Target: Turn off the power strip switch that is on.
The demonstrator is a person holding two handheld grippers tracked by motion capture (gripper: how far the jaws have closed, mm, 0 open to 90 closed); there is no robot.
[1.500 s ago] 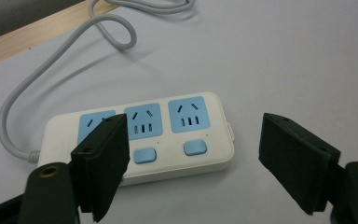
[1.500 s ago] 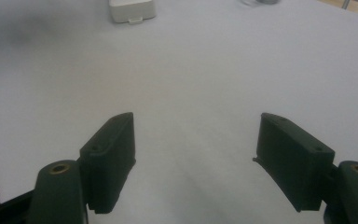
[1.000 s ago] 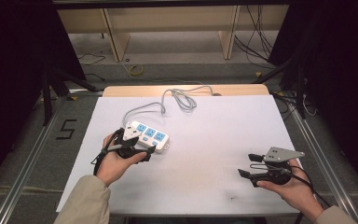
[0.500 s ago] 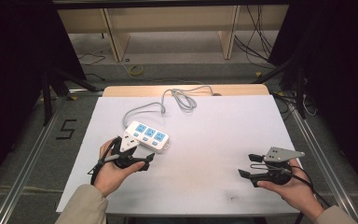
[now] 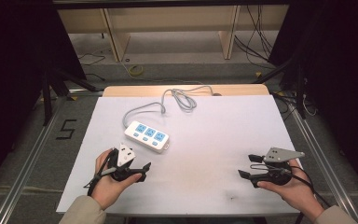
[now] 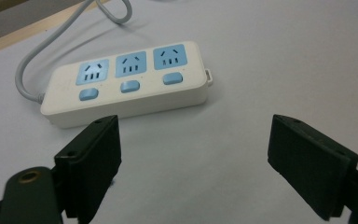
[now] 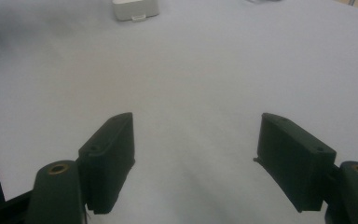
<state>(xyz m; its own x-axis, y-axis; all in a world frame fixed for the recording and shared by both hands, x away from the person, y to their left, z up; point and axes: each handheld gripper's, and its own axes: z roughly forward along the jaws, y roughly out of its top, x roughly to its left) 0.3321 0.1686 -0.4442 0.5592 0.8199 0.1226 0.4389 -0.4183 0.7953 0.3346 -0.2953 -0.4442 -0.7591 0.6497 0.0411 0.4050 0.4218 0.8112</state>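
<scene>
White and blue, the power strip (image 5: 147,136) lies flat on the white table (image 5: 214,140), a bit left of the middle. Its grey cord (image 5: 177,99) curls away toward the far edge. I see my left claw (image 5: 133,161) near the strip, just on my side of it, not touching it. Its jaws are spread wide with nothing between them. My right claw (image 5: 247,167) is well apart from the strip, low at the right side of the table. Its jaws are wide too, with bare table between them.

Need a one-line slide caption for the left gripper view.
Open left gripper facing a white power strip with three blue sockets.
</scene>
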